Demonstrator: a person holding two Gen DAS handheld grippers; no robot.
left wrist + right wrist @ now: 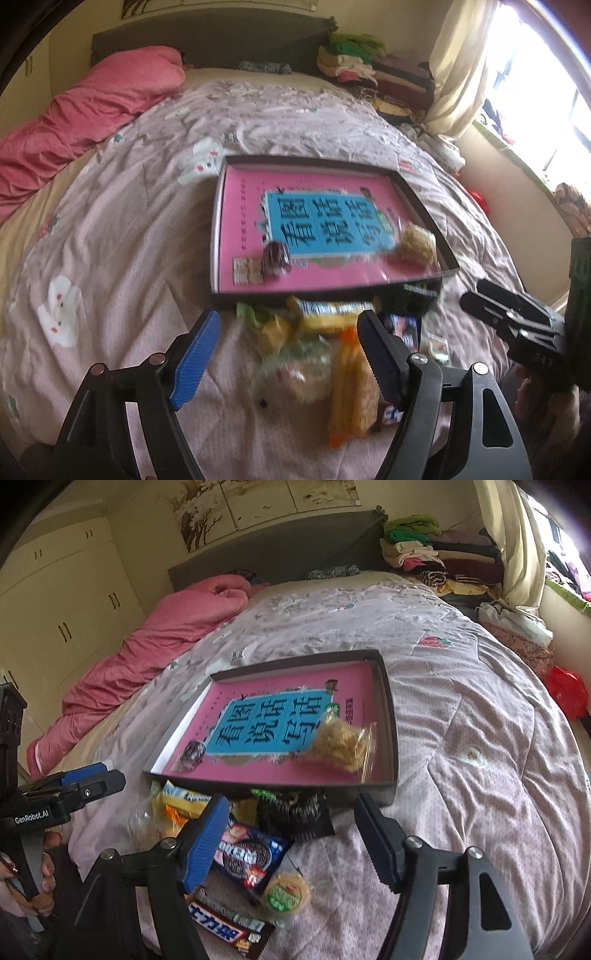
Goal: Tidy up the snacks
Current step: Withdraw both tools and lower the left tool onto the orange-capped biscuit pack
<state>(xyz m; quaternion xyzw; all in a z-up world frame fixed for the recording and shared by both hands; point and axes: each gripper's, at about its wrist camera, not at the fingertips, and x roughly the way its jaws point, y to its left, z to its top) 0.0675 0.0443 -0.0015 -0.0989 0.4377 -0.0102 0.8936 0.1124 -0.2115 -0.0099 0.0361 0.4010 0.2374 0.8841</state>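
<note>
So the bed (147, 192) takes up basically everything, covered in a pale pink quilt (480, 738) with little printed patches. A rumpled pink blanket (74, 114) runs along the left side, and a dark headboard (207, 37) sits across the top. Upper right there's a stack of folded clothes (424, 550) next to a cream curtain (458, 66), and the right wrist view catches white wardrobe doors (62, 590) on the left.

Middle of the frame is a shallow dark box (391, 716) with a pink book (251, 206) lying flat inside as a floor. Two snacks are already in there: a clear-wrapped crumbly one (343, 742) at the right side and a small dark round one (276, 257) lower left.

The rest of the snack pile (314, 332) sits on the quilt just below the box's near wall, so that wall stands between the loose snacks and the inside. In it: a blue Oreo pack (247, 853), a black pouch (299, 812), a chocolate bar (229, 930), a round green-label cookie (288, 890), an orange wafer pack (354, 387).

The left gripper (288, 354) hangs over the pile with its blue pads spread, nothing pinched. The right gripper (291, 834) is also spread wide and empty, the Oreo pack lying under its left pad (205, 845).
</note>
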